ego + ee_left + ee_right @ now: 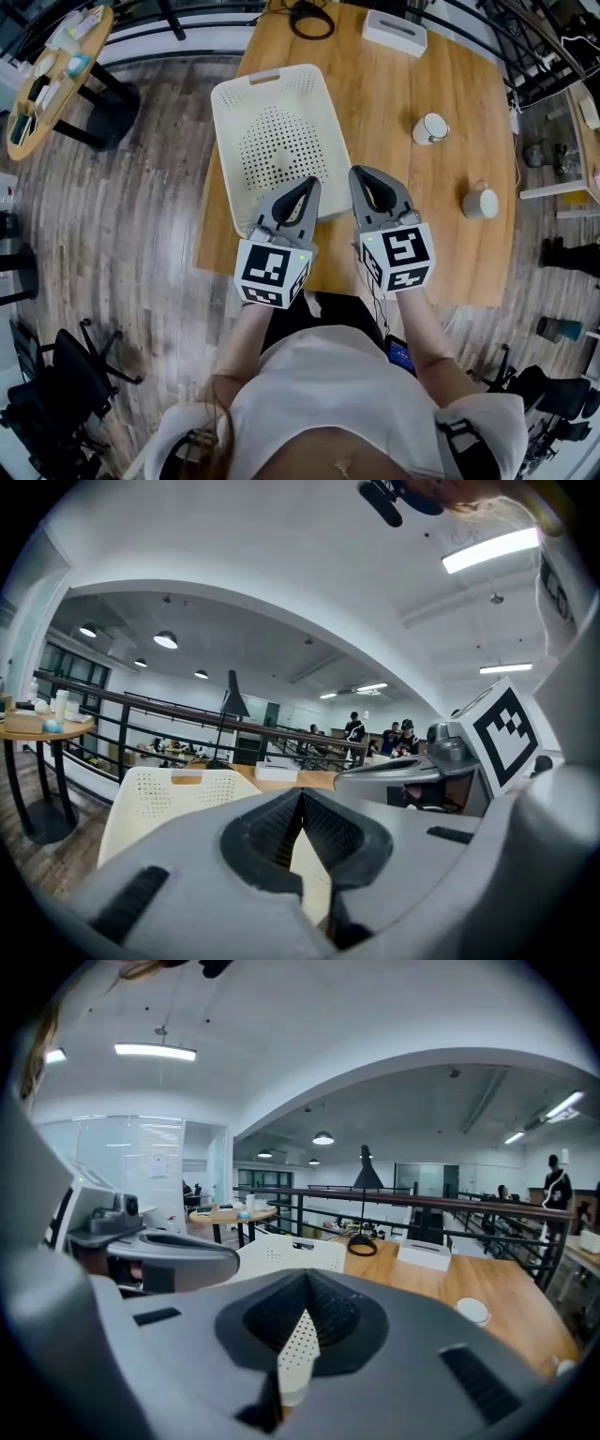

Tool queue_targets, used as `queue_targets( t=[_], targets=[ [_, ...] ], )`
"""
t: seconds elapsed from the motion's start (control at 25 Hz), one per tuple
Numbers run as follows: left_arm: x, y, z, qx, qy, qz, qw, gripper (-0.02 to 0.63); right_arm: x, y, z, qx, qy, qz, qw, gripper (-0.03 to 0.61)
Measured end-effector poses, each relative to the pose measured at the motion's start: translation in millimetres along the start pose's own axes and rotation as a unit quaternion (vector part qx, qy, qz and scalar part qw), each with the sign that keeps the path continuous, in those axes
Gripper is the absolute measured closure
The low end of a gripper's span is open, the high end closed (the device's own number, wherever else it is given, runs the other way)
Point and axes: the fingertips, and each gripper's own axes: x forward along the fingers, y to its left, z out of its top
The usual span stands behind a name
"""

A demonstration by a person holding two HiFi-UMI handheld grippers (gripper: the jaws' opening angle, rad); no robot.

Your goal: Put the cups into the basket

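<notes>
Nothing picked up yet. L gripper (311,183) has jaws pressed tip to tip w/ nothing between; R gripper (359,173) is the same, closed & empty. Both hang over the near part of the table (394,94). Basket (225,98) lies on the table's left part w/ no cup in it; in the head view the L tips show over its near corner. Two cups stand out on the right: far cup (430,128) mid-table and near cup (480,202) by the right edge, both well apart from the basket & from each other. My read: step in hand = reach for the 1st cup, task at zero. R gripper looks the natural pick, near cup first. Spread the jaws wide before arriving, since closed tips would knock the cup. Come in low, one jaw inside the rim & one outside, or straddle the body if it fits. Handle direction is hard to tell from here, so don't pinch there. Squeeze firm, lift above the basket wall, cross over, set down on the perforated floor, then let go. Keep L gripper out of that path, or use it to steady the rim.
</notes>
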Motion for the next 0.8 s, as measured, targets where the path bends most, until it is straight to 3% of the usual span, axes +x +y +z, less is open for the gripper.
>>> queue_targets(
  t=[0.44, 0.8],
  targets=[
    [46.8, -87.7, -3.0, 0.029, 0.015, -0.105, 0.9940, 0.606, -69.2, -75.2, -29.3, 0.035, 0.004, -0.112, 0.993, 0.568],
    [66.4, -143.2, -18.0, 0.037, 0.034, -0.169, 0.9843, 0.606, -129.9, -133.1, -57.4, 0.074, 0.016, -0.210, 0.975, 0.568]
  ],
)
